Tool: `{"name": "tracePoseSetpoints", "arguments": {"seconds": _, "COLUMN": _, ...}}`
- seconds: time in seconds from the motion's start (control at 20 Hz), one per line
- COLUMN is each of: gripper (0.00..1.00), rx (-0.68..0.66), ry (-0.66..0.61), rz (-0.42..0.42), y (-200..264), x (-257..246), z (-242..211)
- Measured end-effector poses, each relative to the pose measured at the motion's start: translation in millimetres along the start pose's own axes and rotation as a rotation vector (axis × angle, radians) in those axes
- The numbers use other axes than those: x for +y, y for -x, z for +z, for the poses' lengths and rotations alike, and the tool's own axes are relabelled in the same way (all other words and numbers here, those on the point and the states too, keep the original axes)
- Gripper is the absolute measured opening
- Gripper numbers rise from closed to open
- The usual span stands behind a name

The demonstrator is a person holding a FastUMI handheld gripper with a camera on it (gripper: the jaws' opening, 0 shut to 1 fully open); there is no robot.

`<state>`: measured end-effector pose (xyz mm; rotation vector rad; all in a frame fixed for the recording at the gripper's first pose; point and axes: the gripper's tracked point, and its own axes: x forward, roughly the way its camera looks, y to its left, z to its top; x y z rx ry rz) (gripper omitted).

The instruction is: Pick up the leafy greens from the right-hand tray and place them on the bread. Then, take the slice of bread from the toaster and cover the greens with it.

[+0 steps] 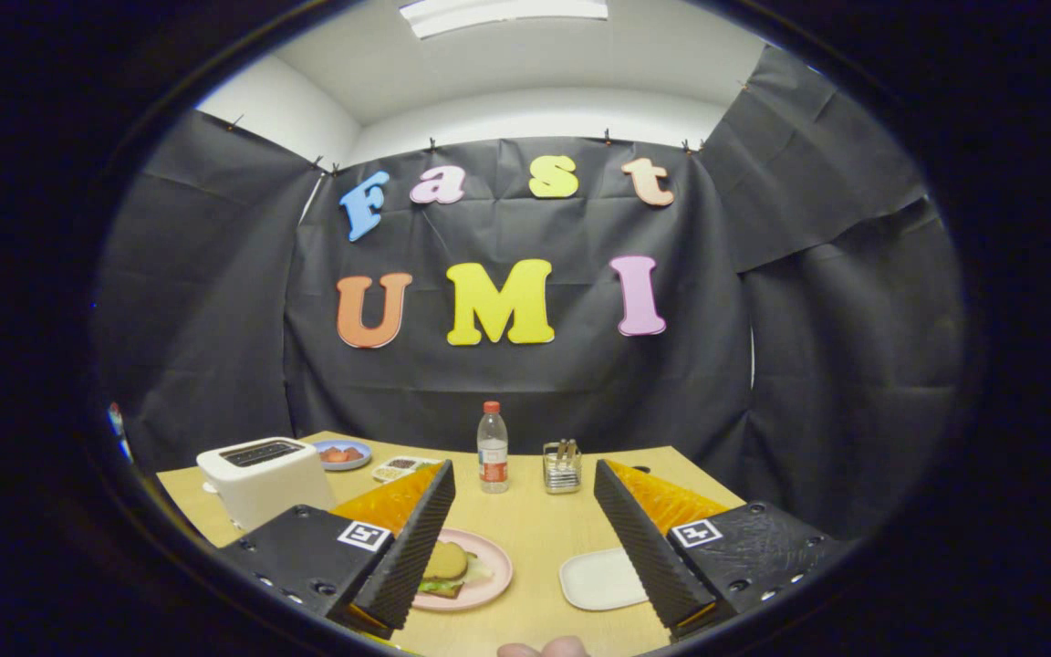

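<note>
two fingers of the gripper [523,538] stand spread wide with nothing between them but bare table [535,529], held high and back from the work, which reads as a pose of someone who has let go. between and just ahead of the fingers, nearer the left one, sits the pink plate [489,584], and on it a stack: bread at the bottom, a fringe of leafy greens [439,584] showing at the edge, and a browned slice of bread [446,559] laid on top, so by my judgement both steps look done. the white tray [600,579] by the right finger lies bare, which fits the greens having come from it. the toaster [263,476] stands beyond the left finger at the table's left side; whether anything is in its slots i cannot tell. further back are a blue dish [343,453], a water bottle [492,448] and a small clear holder [562,467], all well apart from the plate. a fingertip [544,649] shows at the near edge. open tabletop runs down the middle, so there is room to draw straight back; the toaster is the only tall thing close on the left.
</note>
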<state>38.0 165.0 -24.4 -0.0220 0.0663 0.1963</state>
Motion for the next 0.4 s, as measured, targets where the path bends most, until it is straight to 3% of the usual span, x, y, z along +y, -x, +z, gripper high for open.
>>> {"name": "tracePoseSetpoints", "arguments": {"seconds": 0.4, "gripper": 0.96, "rx": -0.029, "ry": 0.035, "rz": 0.024, "y": 10, "x": 18, "z": 1}}
